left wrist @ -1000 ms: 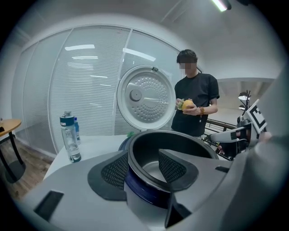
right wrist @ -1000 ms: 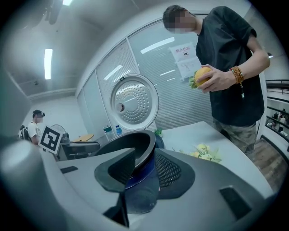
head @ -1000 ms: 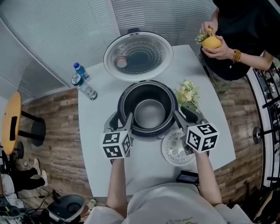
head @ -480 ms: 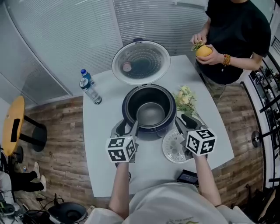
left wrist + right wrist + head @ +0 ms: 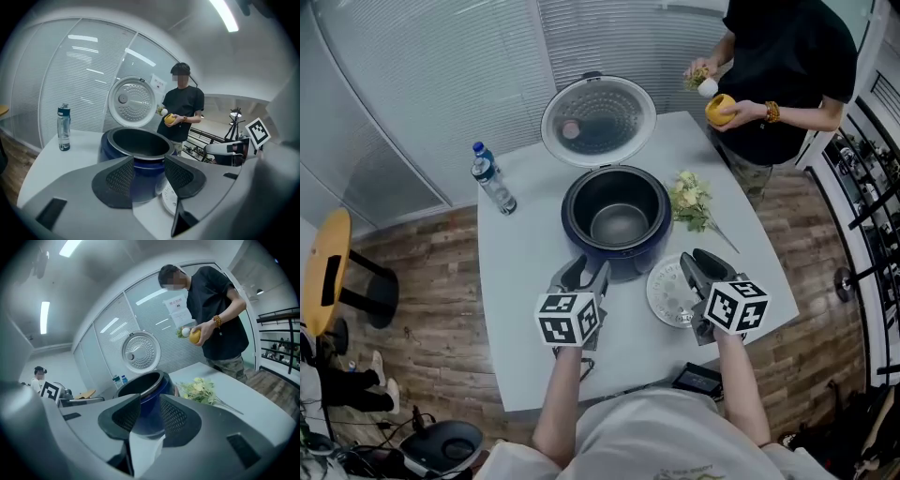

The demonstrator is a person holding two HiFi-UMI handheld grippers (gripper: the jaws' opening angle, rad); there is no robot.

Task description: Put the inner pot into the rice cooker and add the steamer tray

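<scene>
Logged the inner pot (image 5: 620, 225) seated inside the dark blue rice cooker (image 5: 628, 265) at centre of frame, with the lid (image 5: 598, 120) hinged open toward the upper middle. Found the steamer tray (image 5: 667, 292) lying flat on the white desk (image 5: 520, 300), lower right of the cooker and just beside its base; not in the cooker.

Recorded the left tongs (image 5: 583, 275) near the cooker's lower-left side, jaws standing apart with nothing gripped. Recorded the right tongs (image 5: 701, 267) lower right of the cooker, overlapping the tray's right edge in the head view, jaws likewise apart and empty. Could not tell whether touching the tray.

Noted a water bottle (image 5: 492, 181) at the desk's left and flowers (image 5: 692, 200) right of the cooker. Saw a person (image 5: 787, 66) at upper right holding a yellow fruit (image 5: 719, 110).
</scene>
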